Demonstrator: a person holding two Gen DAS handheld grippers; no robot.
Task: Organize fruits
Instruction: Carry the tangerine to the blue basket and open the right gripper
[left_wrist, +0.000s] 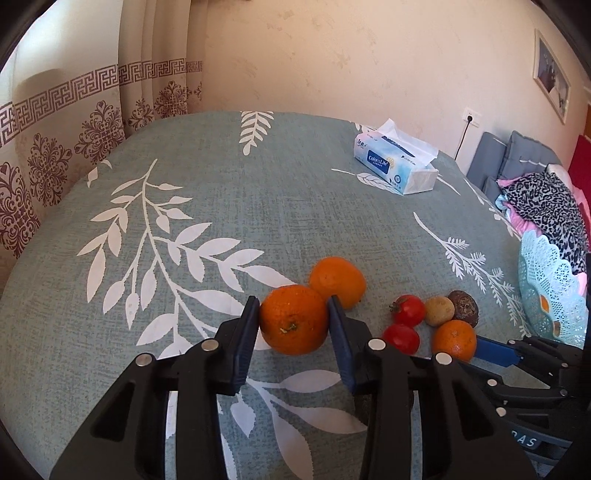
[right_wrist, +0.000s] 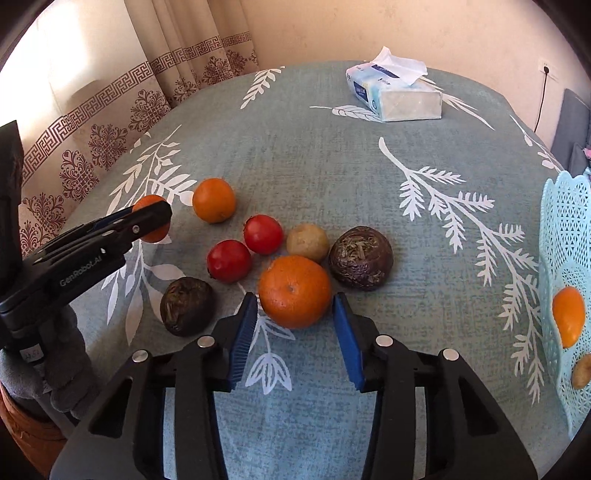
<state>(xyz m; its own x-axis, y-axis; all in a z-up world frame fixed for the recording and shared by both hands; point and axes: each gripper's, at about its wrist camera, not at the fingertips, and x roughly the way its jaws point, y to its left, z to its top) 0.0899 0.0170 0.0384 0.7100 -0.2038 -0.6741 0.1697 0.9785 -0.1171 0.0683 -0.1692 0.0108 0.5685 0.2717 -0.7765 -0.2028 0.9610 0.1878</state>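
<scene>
On the table, spread with a grey-green leaf-print cloth (right_wrist: 295, 155), I have my left gripper (left_wrist: 291, 314) clamped on an orange (left_wrist: 294, 319), both blue pads pressing its sides while it sits on the cloth. A second orange (left_wrist: 338, 281) lies touching it just behind. My right gripper (right_wrist: 295, 314) reaches around another orange (right_wrist: 294, 291); the left pad sits right against the peel, but on the right side I see a thin gap, so I would call those jaws close around the fruit and not gripping it. No earlier view is at hand to compare. Behind that orange sit two red tomato-like fruits (right_wrist: 263, 234) side by side, a pale yellowish round fruit (right_wrist: 307, 242) and a dark wrinkled passion fruit (right_wrist: 361, 256) just to its right. Another wrinkled dark fruit (right_wrist: 187, 305) lies apart on the left, near my left pad. At the right edge stands a light blue lattice basket (right_wrist: 561, 229) that already holds an orange (right_wrist: 569, 316) and a small yellowish fruit (right_wrist: 581, 371). At the far end of the table lies a pack of tissues (right_wrist: 395, 92), with patterned curtains (right_wrist: 110, 122) beyond the table's left side.
</scene>
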